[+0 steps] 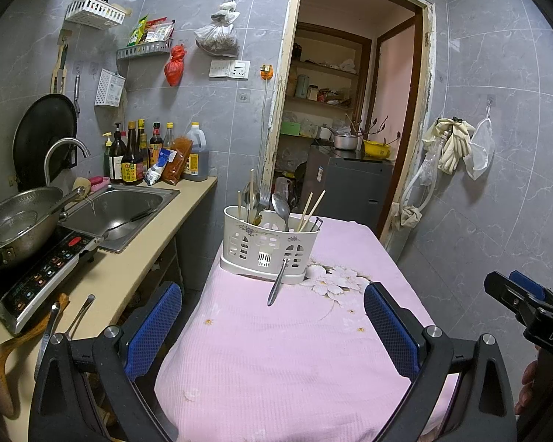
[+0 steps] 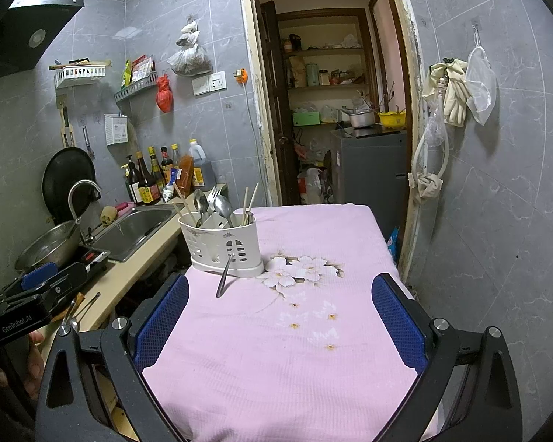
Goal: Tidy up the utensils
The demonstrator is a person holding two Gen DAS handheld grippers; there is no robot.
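holder: white plastic utensil holder [image 1: 269, 248] stands on the pink flowered cloth [image 1: 287, 350]; spoons, a fork and chopsticks stand inside
left out: one silver metal spoon [image 1: 277, 283] leans on the holder's front
left gripper [image 1: 272, 331]: wide apart, holding nothing
right gripper [image 2: 280, 326]: wide apart, holding nothing
job: nearly done; that spoon must go in

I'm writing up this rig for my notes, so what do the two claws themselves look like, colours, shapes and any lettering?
Both match: the left claw and right claw have black angular frames with triangular cut-outs, silver round bolts at the joints, and two fingers faced with blue mesh-textured pads. Seen from the opposite camera, the right one's body shows white letters "DAS" and the left one's shows "GenRobot.AI". No cables show. Bare fingers grip the handles.
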